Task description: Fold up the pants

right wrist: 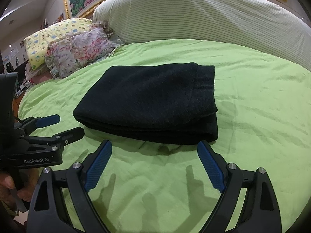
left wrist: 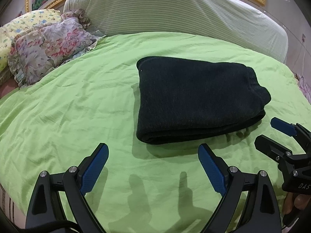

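Both grippers, left gripper (left wrist: 153, 151) and right gripper (right wrist: 155, 148), gape empty before crosswise-lying folded pants (left wrist: 194, 99).

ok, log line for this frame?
pants: folded, flat on green sheet | left gripper: open, clear | right gripper: open, clear | nothing held

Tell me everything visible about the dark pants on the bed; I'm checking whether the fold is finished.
The pants are black, of a thick, fuzzy knit-like fabric. They lie folded into a compact, roughly rectangular stack of several layers, with rounded fold edges toward the cameras and along one side. They rest flat on the wrinkled green sheet, mid-bed, touched by nothing else. Both the left gripper and the right gripper are open and clear of them.
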`<state>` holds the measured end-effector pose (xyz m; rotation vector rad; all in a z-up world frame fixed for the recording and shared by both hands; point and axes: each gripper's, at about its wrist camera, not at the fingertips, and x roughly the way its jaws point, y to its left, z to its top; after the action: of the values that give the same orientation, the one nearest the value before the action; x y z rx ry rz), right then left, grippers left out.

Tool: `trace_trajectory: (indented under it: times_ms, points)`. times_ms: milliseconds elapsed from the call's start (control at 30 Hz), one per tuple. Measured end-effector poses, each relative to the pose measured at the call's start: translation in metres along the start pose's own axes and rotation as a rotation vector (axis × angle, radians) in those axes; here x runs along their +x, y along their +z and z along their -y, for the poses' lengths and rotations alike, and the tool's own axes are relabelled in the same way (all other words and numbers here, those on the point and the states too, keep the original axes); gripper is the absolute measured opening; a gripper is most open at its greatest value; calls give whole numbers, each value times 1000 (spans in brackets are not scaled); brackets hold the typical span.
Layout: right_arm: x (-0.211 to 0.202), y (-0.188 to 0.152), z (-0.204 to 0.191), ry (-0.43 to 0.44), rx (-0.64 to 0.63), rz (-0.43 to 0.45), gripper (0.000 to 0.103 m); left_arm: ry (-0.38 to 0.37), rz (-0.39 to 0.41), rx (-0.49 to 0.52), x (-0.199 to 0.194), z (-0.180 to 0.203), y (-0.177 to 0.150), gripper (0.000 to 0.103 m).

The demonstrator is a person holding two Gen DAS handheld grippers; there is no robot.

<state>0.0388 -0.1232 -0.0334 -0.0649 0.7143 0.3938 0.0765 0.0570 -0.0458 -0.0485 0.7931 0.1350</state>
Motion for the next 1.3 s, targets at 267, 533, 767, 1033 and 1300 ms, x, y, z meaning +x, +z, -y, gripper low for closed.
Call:
trace_trajectory:
  times_ms: [267,533,767,1033,1300]
  points:
    - [-6,3,-1,-4,5,27,90,11,18,1,-8,3,1,94]
    - [-9,7,1,1,12,41,90,7,30,-6,-13,3,4,94]
    - [-11,11,1,8,11,49,90,7,52,5,-18,6,5,94]
    - [-13,11,-1,6,11,51,92,3,43,7,-16,7,6,94]
    - [-11,12,1,6,17,42,93,0,30,5,-13,6,4,94]
